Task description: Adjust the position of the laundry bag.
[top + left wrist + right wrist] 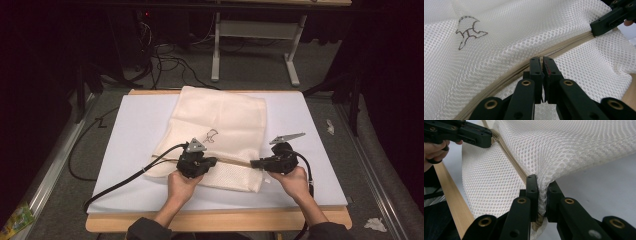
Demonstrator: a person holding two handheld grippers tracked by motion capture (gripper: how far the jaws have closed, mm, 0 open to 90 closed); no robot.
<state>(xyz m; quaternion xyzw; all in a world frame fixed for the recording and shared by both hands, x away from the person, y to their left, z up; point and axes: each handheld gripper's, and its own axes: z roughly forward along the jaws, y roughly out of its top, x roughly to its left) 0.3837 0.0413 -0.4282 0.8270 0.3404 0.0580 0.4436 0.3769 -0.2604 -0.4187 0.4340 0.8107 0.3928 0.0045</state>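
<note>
Mesh bag (220, 130) zipper (506, 75) pinched by left tongs (542, 61); right tongs (542, 192) clamp bag edge

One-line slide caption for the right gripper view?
Right gripper clamps the mesh bag's edge by the zipper while the left gripper pinches the zipper farther along.

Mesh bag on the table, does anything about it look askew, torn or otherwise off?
No damage shows. The mesh bag lies askew on the white board, its far edge overhanging. The right gripper pinches the bag's corner by the zipper, puckering it; the left gripper is shut at the zipper.
</note>
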